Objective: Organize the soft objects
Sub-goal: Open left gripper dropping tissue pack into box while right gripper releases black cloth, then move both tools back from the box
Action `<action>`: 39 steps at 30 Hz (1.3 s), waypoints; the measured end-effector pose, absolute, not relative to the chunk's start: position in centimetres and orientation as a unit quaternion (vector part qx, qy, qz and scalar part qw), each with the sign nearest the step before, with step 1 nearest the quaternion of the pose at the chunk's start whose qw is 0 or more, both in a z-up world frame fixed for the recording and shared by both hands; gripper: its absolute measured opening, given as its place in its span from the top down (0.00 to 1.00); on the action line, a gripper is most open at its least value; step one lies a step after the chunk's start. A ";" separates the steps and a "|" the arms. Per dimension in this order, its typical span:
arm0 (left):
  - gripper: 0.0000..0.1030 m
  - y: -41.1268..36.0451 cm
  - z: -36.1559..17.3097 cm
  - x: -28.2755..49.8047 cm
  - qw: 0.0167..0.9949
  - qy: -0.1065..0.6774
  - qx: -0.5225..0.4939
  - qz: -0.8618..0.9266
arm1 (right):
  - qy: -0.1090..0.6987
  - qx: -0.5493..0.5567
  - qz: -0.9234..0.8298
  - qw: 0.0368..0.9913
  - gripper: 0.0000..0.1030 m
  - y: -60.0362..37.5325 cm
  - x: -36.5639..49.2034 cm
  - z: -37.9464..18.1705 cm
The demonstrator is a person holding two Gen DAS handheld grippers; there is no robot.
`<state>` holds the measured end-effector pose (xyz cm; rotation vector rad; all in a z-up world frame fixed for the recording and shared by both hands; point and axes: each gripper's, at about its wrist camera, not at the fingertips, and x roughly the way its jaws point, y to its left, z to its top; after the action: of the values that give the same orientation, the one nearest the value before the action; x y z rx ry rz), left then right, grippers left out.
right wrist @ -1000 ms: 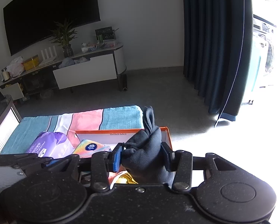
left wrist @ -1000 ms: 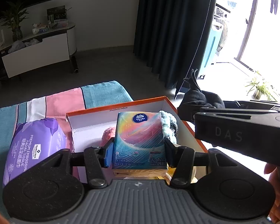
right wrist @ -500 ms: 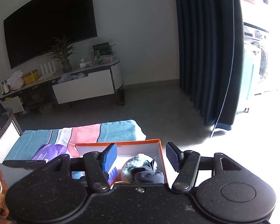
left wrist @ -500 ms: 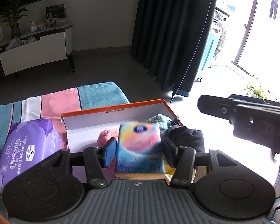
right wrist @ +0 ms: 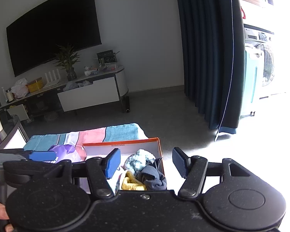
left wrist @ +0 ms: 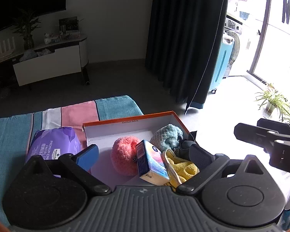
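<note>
An orange-rimmed white box (left wrist: 129,118) holds a pink pompom (left wrist: 123,154), a teal knit ball (left wrist: 167,136), a yellow cloth (left wrist: 180,169), a dark cloth (left wrist: 184,145) and a colourful tissue pack (left wrist: 150,160) lying tilted. My left gripper (left wrist: 143,154) hovers over the box; its jaws are opening and the pads stand clear of the tissue pack below. My right gripper (right wrist: 146,162) is open above the box's right end, over the dark cloth (right wrist: 154,176), with nothing between its fingers. A purple facial-tissue pack (left wrist: 54,144) lies left of the box.
The box sits on a striped teal, pink and white cloth (left wrist: 77,112). Grey floor lies beyond it, with a TV cabinet (right wrist: 87,94) at the back, a dark curtain (right wrist: 208,58) and a blue suitcase (left wrist: 222,61) to the right. Potted plants (left wrist: 274,100) stand by the window.
The left jaws spread wide and let go of the tissue pack, which now lies tilted in the box. The right gripper released the dark cloth into the box and drew back.
</note>
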<state>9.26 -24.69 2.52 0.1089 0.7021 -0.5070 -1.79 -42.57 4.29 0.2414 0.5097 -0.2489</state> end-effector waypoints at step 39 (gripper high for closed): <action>0.00 -22.3 -1.7 -0.1 0.894 0.429 0.052 -0.118 | 0.338 0.100 -0.081 0.932 0.22 -39.9 -8.9 -0.9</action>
<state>-0.07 -22.26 -1.67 0.1081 0.8903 -0.2442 -8.94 -39.91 -0.90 0.2055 0.6915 -0.1664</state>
